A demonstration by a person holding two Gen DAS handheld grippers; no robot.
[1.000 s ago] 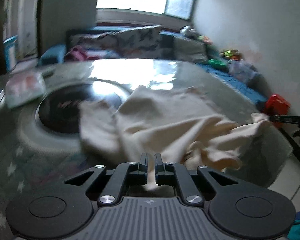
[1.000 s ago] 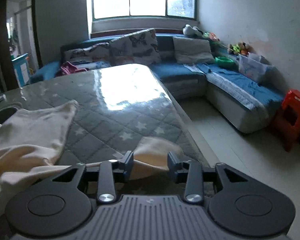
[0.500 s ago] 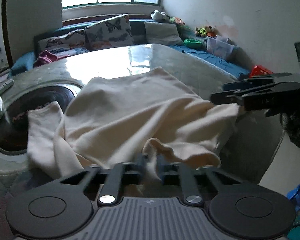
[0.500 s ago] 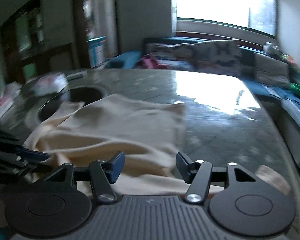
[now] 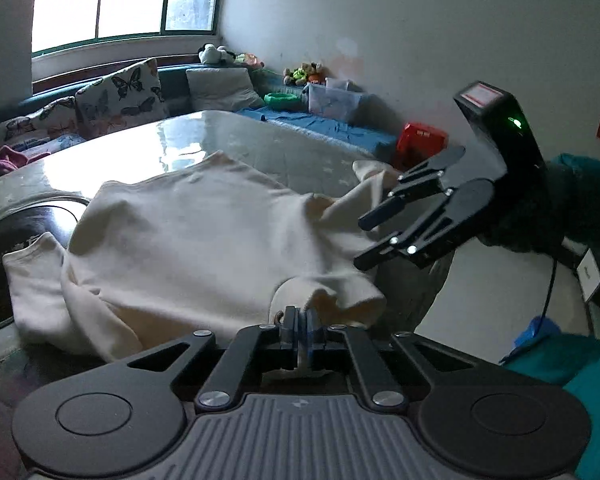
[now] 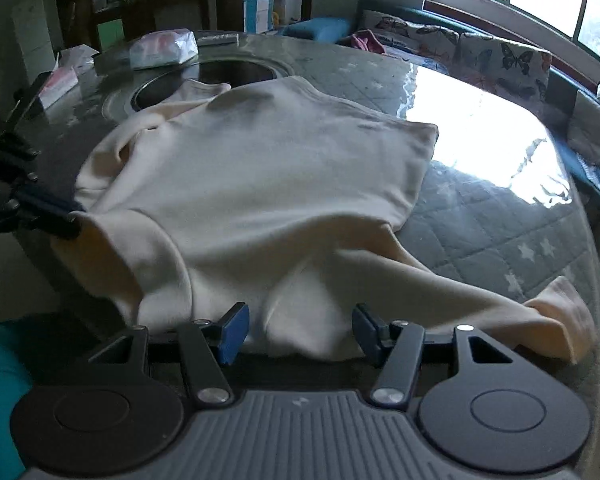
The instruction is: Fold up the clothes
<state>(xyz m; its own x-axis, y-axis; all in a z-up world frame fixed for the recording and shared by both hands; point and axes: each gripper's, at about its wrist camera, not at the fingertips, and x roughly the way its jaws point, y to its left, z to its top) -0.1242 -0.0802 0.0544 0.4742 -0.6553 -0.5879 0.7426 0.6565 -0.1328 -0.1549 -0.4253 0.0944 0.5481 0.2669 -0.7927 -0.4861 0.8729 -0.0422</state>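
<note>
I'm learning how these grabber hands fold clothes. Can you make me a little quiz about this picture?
1. True or false: the left gripper is pinching the cream sweater.
2. The right gripper is: A) open B) shut on a sleeve C) holding a pillow.
3. Fill in: the sweater lies on a quilted ____ patterned with stars.

Key: 1 true; 2 A; 3 table.

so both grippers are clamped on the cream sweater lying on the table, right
Not quite. Only the left gripper is clamped on the cream sweater; its own wrist view shows cloth pinched between the closed fingers. The right gripper is open in the right wrist view, fingers spread around a fold at the near edge. The sweater does lie on the table.
</note>
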